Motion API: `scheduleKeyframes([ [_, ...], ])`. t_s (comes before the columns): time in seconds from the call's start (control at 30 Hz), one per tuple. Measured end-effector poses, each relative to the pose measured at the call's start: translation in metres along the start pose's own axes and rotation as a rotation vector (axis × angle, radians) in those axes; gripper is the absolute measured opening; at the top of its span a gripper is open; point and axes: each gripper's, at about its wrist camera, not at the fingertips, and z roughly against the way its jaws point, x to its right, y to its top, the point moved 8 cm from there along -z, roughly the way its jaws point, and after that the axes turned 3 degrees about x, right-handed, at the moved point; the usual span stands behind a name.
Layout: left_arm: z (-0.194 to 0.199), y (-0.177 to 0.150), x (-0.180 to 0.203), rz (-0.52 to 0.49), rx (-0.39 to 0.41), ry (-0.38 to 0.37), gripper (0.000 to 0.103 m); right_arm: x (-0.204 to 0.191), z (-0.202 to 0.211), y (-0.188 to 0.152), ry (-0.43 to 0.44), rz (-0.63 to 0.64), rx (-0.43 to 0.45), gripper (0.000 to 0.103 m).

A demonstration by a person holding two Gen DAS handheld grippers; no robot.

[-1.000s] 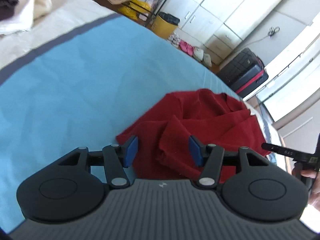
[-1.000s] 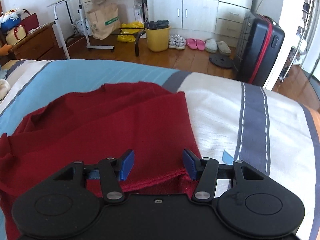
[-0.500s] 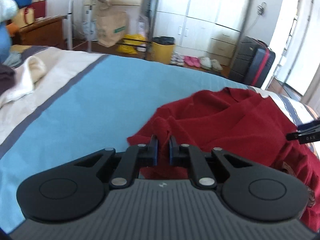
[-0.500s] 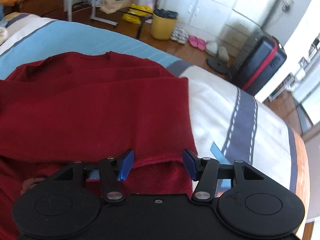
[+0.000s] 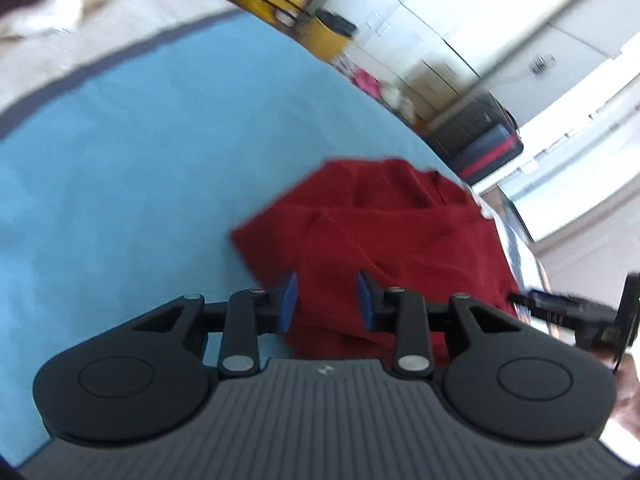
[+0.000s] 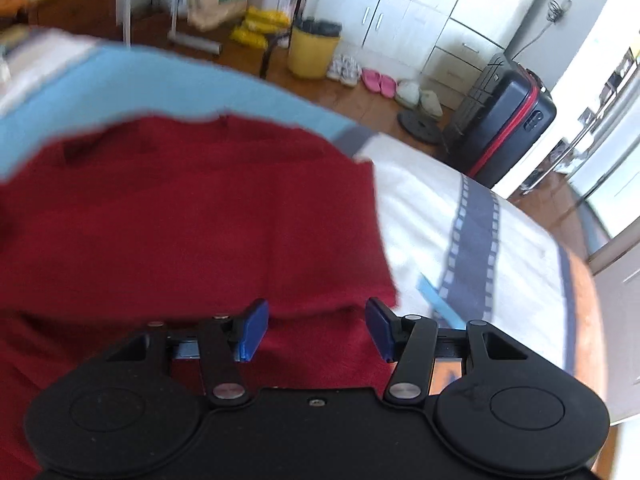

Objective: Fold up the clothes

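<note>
Both grippers hang over the red garment (image 6: 192, 220) on the bed (image 5: 120, 184). The left gripper (image 5: 327, 302) gapes, holding nothing; the right gripper (image 6: 316, 328) likewise spreads wide above the hem.

You face white cupboards (image 6: 404, 16) along the far wall, above a wooden floor (image 6: 360, 104). A yellow bin (image 6: 312, 54) stands left of the slippers (image 6: 378, 82), a black suitcase (image 6: 508, 120) to the right, where daylight pours in. The bed (image 6: 432, 216) lies near.
</note>
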Motion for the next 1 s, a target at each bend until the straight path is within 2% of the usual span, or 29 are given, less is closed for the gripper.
scheduleKeyframes([
  [0.07,-0.011,-0.010,0.001,-0.020,-0.041,0.034,0.031,-0.016,0.012,0.006,0.062,-0.046,0.028,0.059],
  [0.13,-0.018,-0.017,0.003,-0.010,-0.049,0.042,0.031,-0.035,0.022,0.008,0.117,-0.064,0.050,0.059],
  [0.17,-0.018,-0.016,0.003,-0.012,-0.032,0.042,0.027,-0.048,0.026,0.007,0.150,-0.058,0.054,0.059],
  [0.2,-0.019,-0.014,0.004,-0.018,-0.014,0.042,0.007,-0.063,0.030,0.006,0.190,-0.037,0.056,0.059],
  [0.33,-0.003,-0.006,0.020,-0.143,0.072,0.074,0.007,-0.116,0.048,-0.010,0.276,0.126,0.031,0.059],
  [0.43,0.015,-0.006,0.036,-0.195,0.104,0.045,0.007,-0.137,0.066,-0.020,0.325,0.180,0.036,0.059],
  [0.47,0.021,-0.006,0.041,-0.205,0.108,0.035,0.007,-0.138,0.071,-0.023,0.344,0.163,0.032,0.059],
  [0.6,0.030,-0.017,0.035,-0.174,0.024,0.063,0.008,-0.142,0.085,-0.035,0.397,0.086,0.003,0.059],
  [0.63,0.030,-0.022,0.032,-0.169,-0.006,0.073,0.010,-0.142,0.088,-0.038,0.394,0.082,0.000,0.059],
  [0.7,0.018,-0.038,0.022,-0.186,-0.097,0.162,0.014,-0.140,0.095,-0.044,0.392,0.073,0.002,0.059],
  [0.77,0.006,-0.048,0.009,-0.194,-0.148,0.252,0.015,-0.136,0.099,-0.051,0.389,0.056,0.004,0.059],
  [0.8,0.004,-0.049,0.007,-0.186,-0.156,0.261,0.017,-0.134,0.099,-0.054,0.385,0.044,0.002,0.059],
  [0.87,0.013,-0.044,0.013,-0.198,-0.118,0.261,0.022,-0.120,0.098,-0.064,0.359,0.015,-0.012,0.059],
  [0.93,0.026,-0.036,0.023,-0.232,-0.056,0.268,0.051,-0.107,0.096,-0.073,0.332,-0.014,-0.027,0.059],
  [1.0,0.039,-0.030,0.033,-0.278,0.001,0.270,0.057,-0.090,0.092,-0.087,0.259,-0.023,-0.094,0.059],
])
